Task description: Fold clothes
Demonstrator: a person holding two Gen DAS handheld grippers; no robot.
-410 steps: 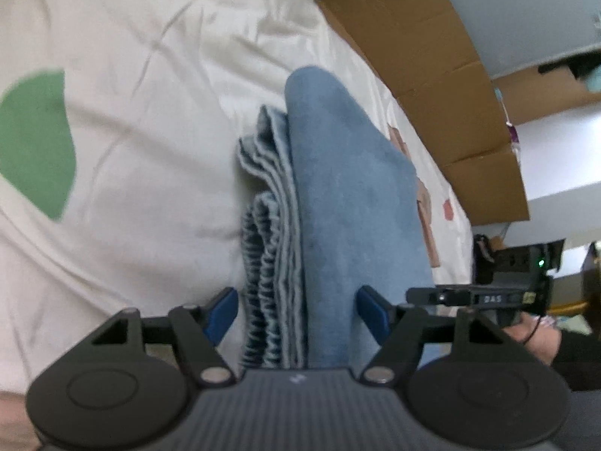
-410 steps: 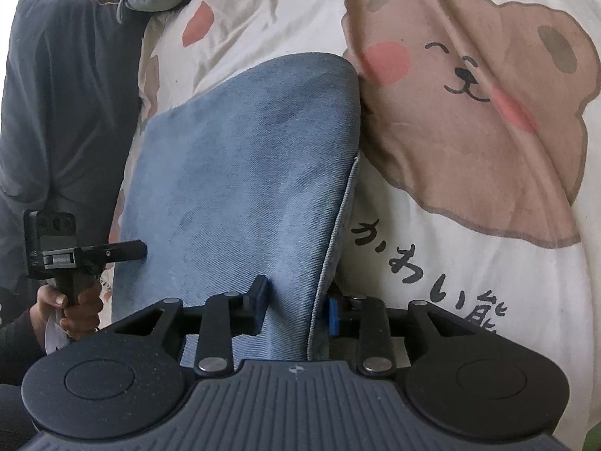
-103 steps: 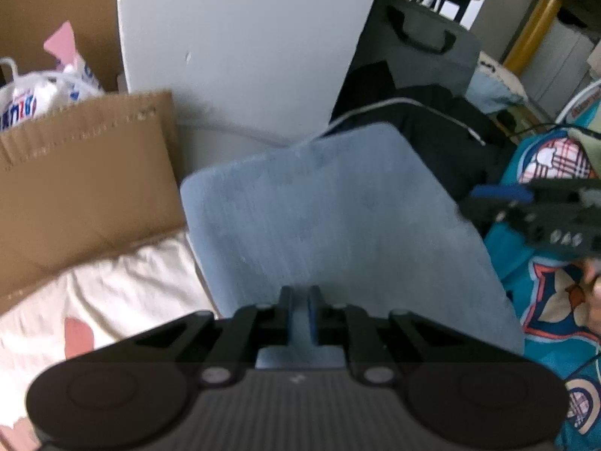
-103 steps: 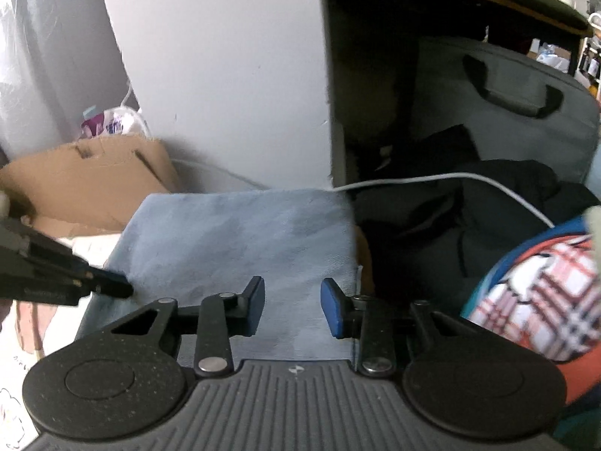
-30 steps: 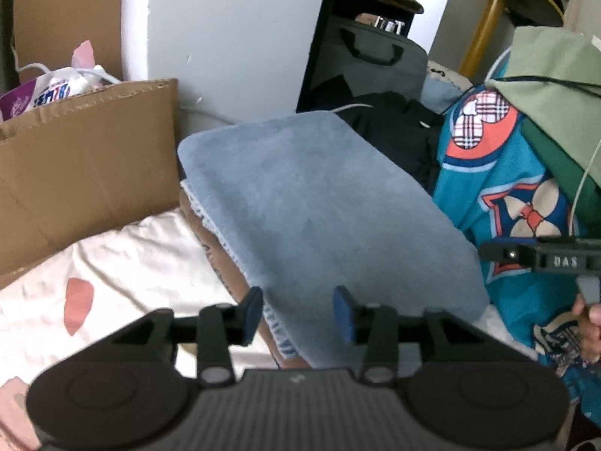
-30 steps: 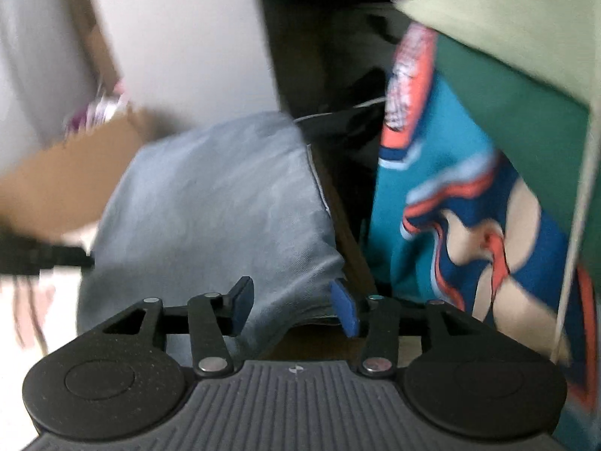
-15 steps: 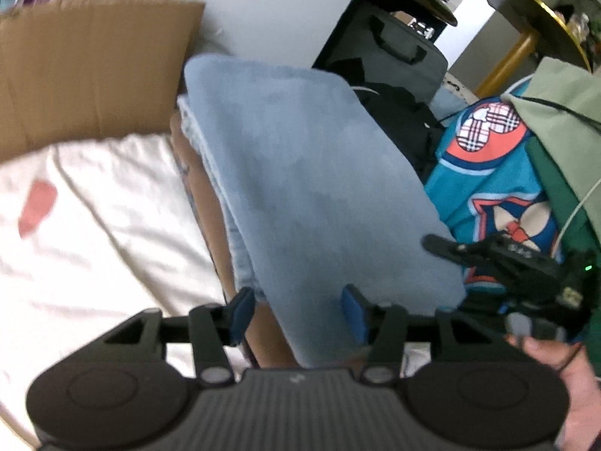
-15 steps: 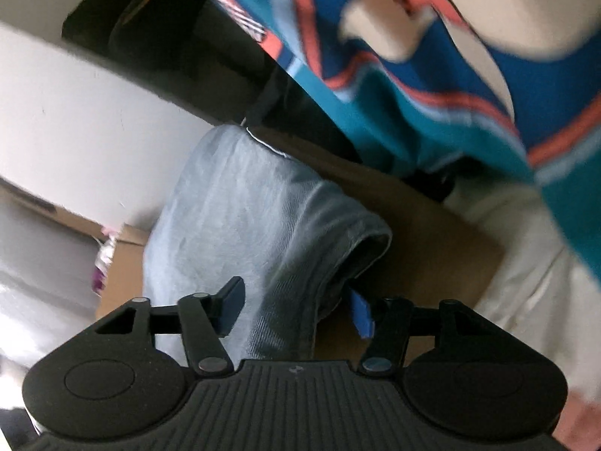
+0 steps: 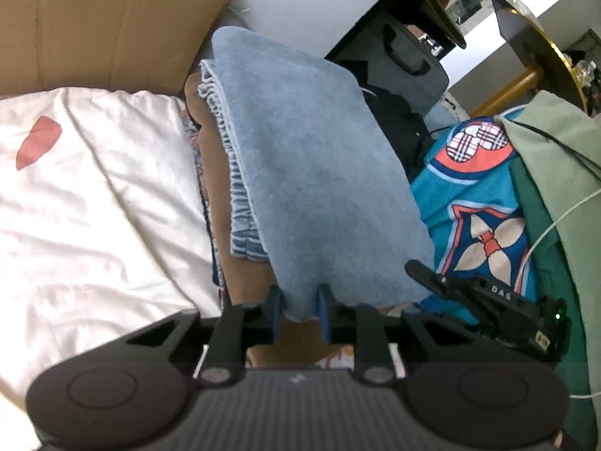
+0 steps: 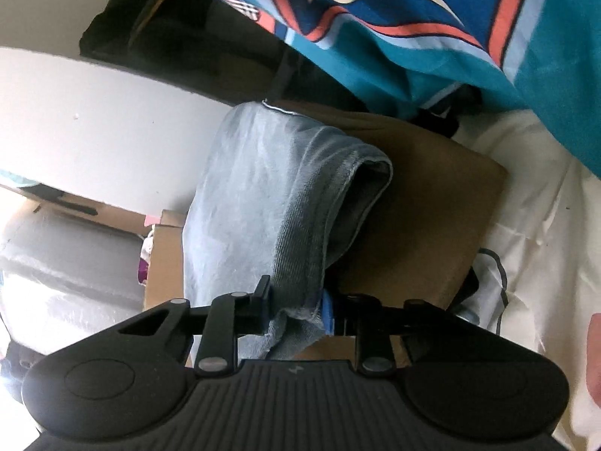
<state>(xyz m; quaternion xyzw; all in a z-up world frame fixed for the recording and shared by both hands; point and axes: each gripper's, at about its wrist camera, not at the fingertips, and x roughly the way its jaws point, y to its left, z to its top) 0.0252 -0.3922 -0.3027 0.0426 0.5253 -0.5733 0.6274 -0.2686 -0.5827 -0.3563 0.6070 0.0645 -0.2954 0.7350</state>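
Observation:
The folded light-blue garment [image 9: 308, 158] lies on top of a brown folded garment [image 9: 219, 173] at the edge of the white bedsheet [image 9: 94, 206]. My left gripper [image 9: 299, 308] is shut on the near edge of the blue garment. My right gripper [image 10: 295, 310] is shut on another edge of the same blue garment [image 10: 270, 195], which lies over the brown garment [image 10: 424, 206]. The right gripper also shows in the left wrist view [image 9: 488, 300], at the garment's right side.
A teal patterned cloth [image 9: 477, 188] and a green cloth [image 9: 556, 173] lie to the right. Cardboard [image 9: 105, 22] stands behind the bed. A white panel [image 10: 94, 112], a dark bag [image 9: 405, 60] and black clothes [image 9: 398, 127] are beyond the stack.
Both grippers were open around the blue garment's edges; now both have closed on it. The left view has tilted further down over the stack.

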